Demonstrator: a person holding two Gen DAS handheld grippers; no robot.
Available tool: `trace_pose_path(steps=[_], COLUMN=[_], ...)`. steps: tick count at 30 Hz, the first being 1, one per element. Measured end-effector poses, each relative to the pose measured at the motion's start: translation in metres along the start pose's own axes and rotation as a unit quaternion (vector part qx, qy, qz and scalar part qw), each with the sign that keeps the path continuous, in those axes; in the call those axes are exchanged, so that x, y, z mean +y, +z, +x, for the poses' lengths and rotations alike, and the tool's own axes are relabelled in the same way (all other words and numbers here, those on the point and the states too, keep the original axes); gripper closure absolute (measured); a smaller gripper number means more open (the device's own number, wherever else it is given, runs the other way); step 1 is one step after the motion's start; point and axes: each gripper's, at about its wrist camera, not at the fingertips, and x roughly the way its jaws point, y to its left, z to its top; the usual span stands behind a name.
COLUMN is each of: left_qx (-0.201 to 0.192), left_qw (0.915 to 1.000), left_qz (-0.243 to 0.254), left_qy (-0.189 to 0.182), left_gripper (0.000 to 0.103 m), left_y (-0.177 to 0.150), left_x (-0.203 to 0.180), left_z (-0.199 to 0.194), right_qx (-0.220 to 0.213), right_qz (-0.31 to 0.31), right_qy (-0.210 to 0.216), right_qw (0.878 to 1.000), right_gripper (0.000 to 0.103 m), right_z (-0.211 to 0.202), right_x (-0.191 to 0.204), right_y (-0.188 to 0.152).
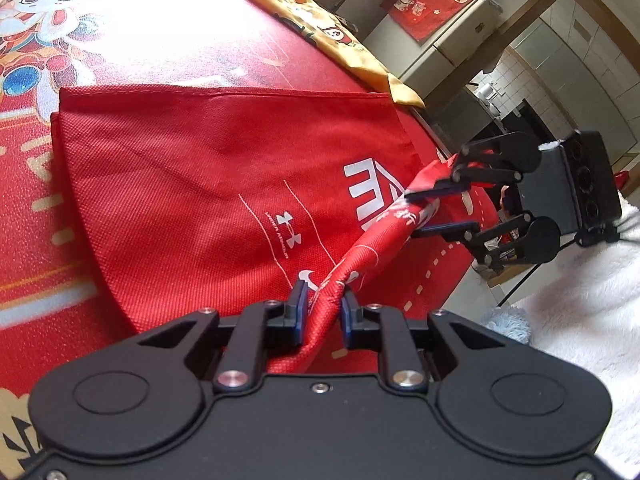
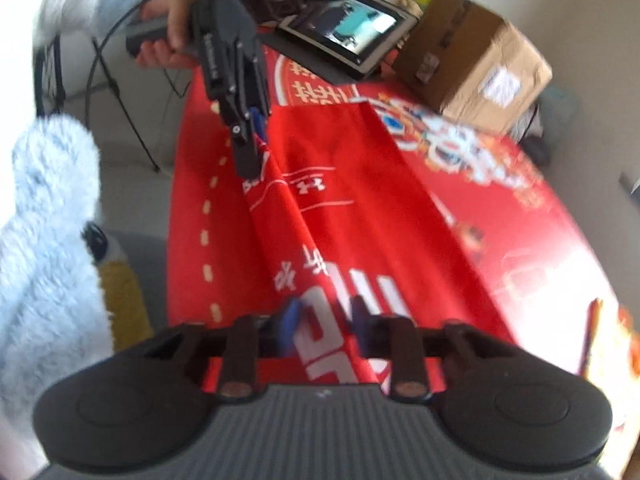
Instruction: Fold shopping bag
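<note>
- We see a red shopping bag [image 1: 208, 168] lying flat on a desk [image 1: 120, 40] covered with a red printed cloth; white lettering and thin white lines mark the bag's upper face.
- Its near edge is lifted off the desk into a taut, bunched ridge that runs between the two tongs.
- Our left tongs [image 1: 323, 307] pinch one end of that ridge: the blue pads sit close together with the red fabric squeezed between them.
- Our right tongs [image 1: 430, 210] reach in from the right of the left wrist view, fingers on either side of the ridge's other end; the fabric passes between them and they look clamped on it.
- The right wrist view is blurred, but it shows the bag's white lettering filling the gap between the right fingers.
- A yellow bag [image 1: 320, 28] lies at the desk's far edge, apart from the red one.
- In the right wrist view, a cardboard box [image 2: 476, 64] and a tablet [image 2: 352, 36] stand at the desk's far end.
</note>
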Motion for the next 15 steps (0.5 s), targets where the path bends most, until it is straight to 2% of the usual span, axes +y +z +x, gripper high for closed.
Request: trace_pose_path(steps=[2, 3, 5, 6, 7, 9, 12, 13, 15], left_qx=[0.0, 0.0, 0.001, 0.001, 0.001, 0.001, 0.003, 0.005, 0.008], left_qw=[1.0, 1.0, 1.0, 1.0, 0.9999, 0.9999, 0.9999, 0.9999, 0.9999], left_qz=[0.0, 0.0, -0.004, -0.006, -0.008, -0.012, -0.01, -0.009, -0.006], left_qy=[0.0, -0.001, -0.003, -0.005, -0.006, -0.008, -0.008, -0.008, -0.007], left_gripper=[0.084, 0.084, 0.084, 0.084, 0.084, 0.084, 0.084, 0.084, 0.084], left_y=[0.0, 0.001, 0.001, 0.001, 0.002, 0.002, 0.003, 0.003, 0.005], left_x=[0.0, 0.001, 0.002, 0.002, 0.003, 0.004, 0.004, 0.004, 0.003], left_z=[0.0, 0.0, 0.0, 0.0, 0.001, 0.0, 0.001, 0.001, 0.001], right_qx=[0.006, 0.01, 0.014, 0.016, 0.018, 0.024, 0.04, 0.047, 0.062], right_qz=[0.054, 0.119, 0.223, 0.282, 0.312, 0.365, 0.414, 0.428, 0.437], right_qy=[0.018, 0.037, 0.063, 0.077, 0.083, 0.094, 0.104, 0.105, 0.096], right_qw=[0.998, 0.992, 0.973, 0.956, 0.946, 0.926, 0.903, 0.897, 0.892], right_gripper=[0.092, 0.092, 0.092, 0.092, 0.092, 0.092, 0.092, 0.092, 0.092], right_z=[-0.001, -0.001, 0.0, 0.002, 0.003, 0.004, 0.008, 0.01, 0.011], right_x=[-0.008, -0.019, -0.038, -0.05, -0.055, -0.063, -0.073, -0.075, -0.075], right_y=[-0.001, -0.002, -0.007, -0.011, -0.013, -0.019, -0.021, -0.02, -0.016])
